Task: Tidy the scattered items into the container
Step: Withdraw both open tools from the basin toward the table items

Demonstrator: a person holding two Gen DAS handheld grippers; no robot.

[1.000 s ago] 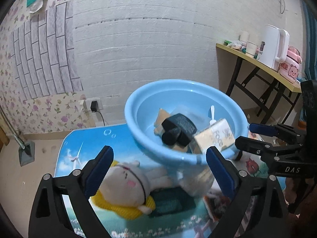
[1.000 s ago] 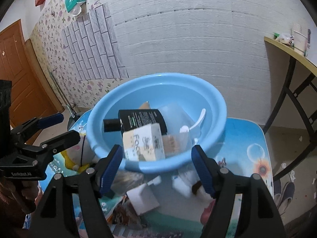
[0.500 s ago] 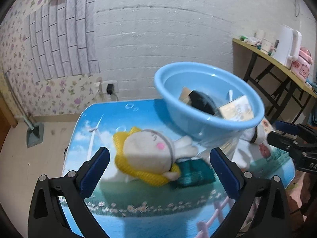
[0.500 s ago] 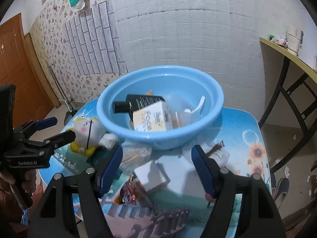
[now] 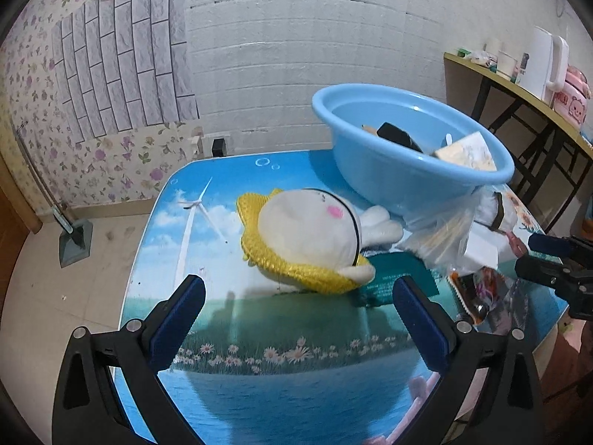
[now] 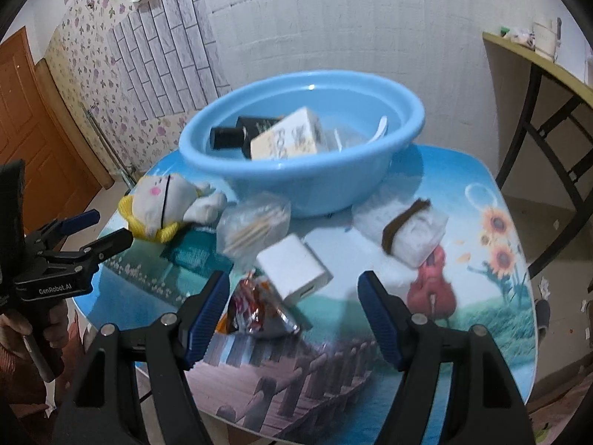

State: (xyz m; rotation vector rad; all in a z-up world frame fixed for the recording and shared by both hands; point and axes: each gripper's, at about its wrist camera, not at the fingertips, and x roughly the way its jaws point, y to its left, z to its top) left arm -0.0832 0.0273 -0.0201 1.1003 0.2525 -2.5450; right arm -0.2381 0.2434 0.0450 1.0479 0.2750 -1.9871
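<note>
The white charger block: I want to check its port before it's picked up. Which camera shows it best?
The right wrist view: the white charger block lies whole, port facing the camera. The left wrist view shows only a white corner behind the plastic bag.

Both grippers now sit farther back from the round blue plastic basin. The left gripper jaws have just been opening, empty, short of the white plush doll.

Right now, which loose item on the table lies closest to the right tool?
The shiny snack packet, beside the right tool's left finger. The white charger block, toothpick bag and plush toy lie farther off.
</note>
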